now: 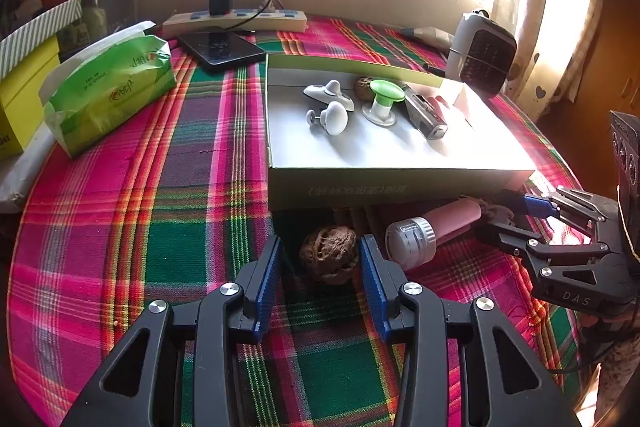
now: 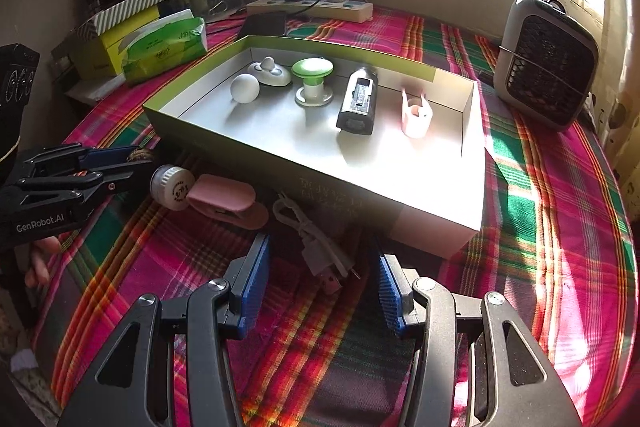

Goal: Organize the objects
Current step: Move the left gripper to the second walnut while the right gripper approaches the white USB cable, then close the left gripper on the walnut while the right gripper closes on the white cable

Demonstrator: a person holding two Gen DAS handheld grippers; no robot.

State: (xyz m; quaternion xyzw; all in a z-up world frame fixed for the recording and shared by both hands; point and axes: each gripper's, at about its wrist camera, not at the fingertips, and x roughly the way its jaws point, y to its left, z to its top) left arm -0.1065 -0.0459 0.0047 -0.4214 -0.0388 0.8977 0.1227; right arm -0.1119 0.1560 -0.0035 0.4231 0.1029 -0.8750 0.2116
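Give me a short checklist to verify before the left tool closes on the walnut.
1. Left tool open: ok.
2. Walnut between its fingers: ok, roughly centred.
3. Fingers touching the walnut: cannot tell, a small gap seems to remain on each side.
4. Torch clear of the grasp: not ok, its head lies close beside the right finger.
5. Box has free floor for the walnut: ok, the near half is bare.
6. Right tool out of the way: ok, open over the cable.
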